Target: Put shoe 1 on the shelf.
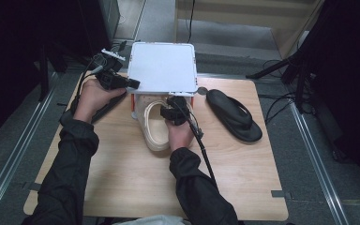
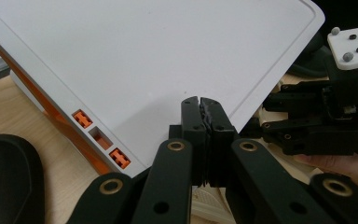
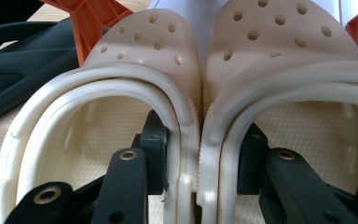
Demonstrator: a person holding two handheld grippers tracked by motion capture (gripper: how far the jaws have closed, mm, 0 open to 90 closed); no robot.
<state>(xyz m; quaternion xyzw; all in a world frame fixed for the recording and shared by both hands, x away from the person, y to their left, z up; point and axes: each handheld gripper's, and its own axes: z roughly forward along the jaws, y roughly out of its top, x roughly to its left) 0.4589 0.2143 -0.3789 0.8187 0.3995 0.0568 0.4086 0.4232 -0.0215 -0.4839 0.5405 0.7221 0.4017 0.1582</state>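
The right hand-held gripper [image 3: 198, 163] pinches the two cream clogs [image 3: 168, 60] together by their inner walls, toes just under the white rack [image 1: 162, 65]. The left hand-held gripper [image 2: 204, 119], jaws closed and empty, rests at the rack's edge. Next, I judge: slide the pair deeper in, level.

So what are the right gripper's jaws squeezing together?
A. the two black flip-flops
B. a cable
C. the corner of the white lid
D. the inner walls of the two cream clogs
D: in the right gripper view, one jaw of the right gripper sits inside each of the two cream clogs, pinching their touching inner walls together, while the black flip-flop lies apart on the table.
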